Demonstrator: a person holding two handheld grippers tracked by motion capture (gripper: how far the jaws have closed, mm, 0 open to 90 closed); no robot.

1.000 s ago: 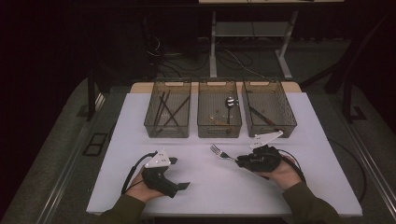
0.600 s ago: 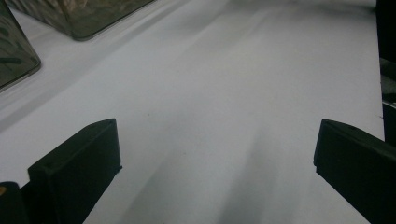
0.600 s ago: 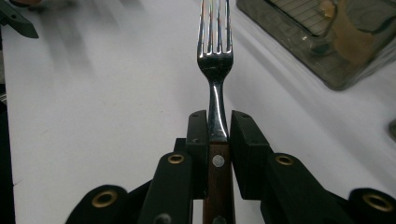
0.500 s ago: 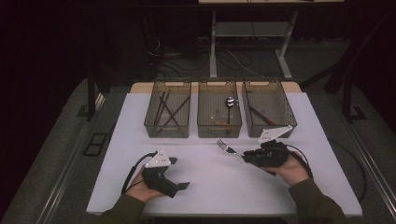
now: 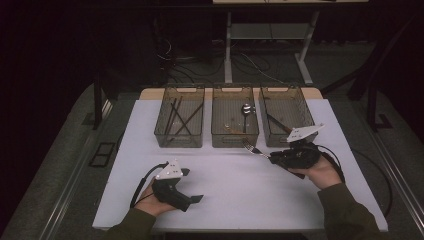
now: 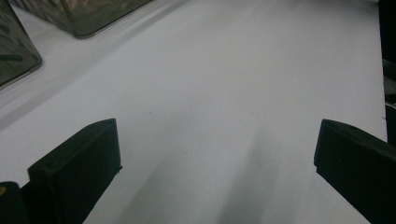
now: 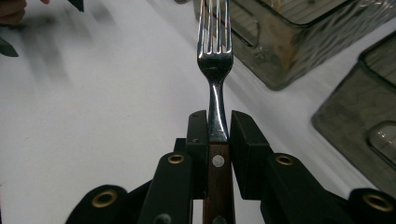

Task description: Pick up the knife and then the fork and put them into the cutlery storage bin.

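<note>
The right gripper is pinching a fork between its fingers near the middle bin, while the left gripper's fingers are standing spread over the counter.

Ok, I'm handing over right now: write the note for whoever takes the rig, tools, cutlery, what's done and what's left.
Right tool: shut on the fork at its wooden handle, tines pointing toward the bins, held above the table.
Left tool: open, nothing between the jaws, resting low over the table.
Bins: left bin holds dark sticks, middle bin a spoon, right bin a dark utensil.
Done: fork picked up.
Left: likely drop it in the matching bin; which one I cannot tell.
</note>
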